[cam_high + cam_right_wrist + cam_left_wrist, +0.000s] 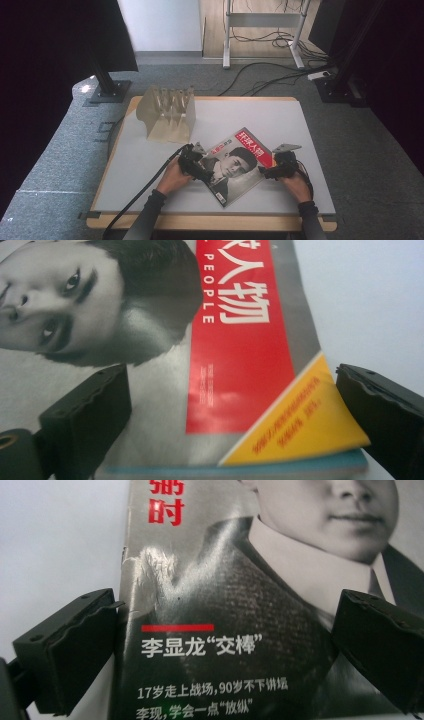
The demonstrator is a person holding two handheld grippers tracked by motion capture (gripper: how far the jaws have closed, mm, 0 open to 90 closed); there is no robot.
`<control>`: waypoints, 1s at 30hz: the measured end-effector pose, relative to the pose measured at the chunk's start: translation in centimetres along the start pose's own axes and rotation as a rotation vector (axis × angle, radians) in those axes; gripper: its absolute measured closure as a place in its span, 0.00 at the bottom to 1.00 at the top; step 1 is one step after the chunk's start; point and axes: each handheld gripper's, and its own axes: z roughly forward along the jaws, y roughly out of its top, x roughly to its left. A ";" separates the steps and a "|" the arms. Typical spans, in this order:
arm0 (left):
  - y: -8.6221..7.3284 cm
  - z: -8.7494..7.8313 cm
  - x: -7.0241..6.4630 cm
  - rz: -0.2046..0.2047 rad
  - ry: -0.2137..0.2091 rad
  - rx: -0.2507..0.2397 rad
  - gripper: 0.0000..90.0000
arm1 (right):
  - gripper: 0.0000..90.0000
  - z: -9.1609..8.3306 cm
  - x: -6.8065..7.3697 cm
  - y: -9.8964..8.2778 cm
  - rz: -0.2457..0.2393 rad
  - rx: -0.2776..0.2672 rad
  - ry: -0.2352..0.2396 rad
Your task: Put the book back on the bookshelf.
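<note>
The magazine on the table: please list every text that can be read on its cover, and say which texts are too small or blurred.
All stand on the magazine cover.
"李显龙“交棒”", white, under a red bar.
"17岁走上战场,90岁不下讲坛", small white line.
"李现,学会一点“放纵”", small white line.
"时", red, top; the character above it is cut off.
"人物", white on the red band.
"PEOPLE", white, beside it; its start is cut off.
Small print on the red band and on the yellow corner: too blurred to read.
</note>
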 end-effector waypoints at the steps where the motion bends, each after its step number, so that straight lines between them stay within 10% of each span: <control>1: -0.2 -0.2 -0.4 0.003 -0.002 0.010 0.00 | 0.02 -0.8 0.1 -0.2 -0.004 -0.007 -0.017; 15: -1.1 -1.4 -3.3 0.046 -0.029 0.075 0.00 | 0.00 -2.0 -0.2 -2.3 0.000 0.030 -0.064; 30: -3.2 -3.7 3.2 -0.112 0.163 0.016 0.00 | 0.00 0.4 -1.9 0.2 0.017 0.036 -0.094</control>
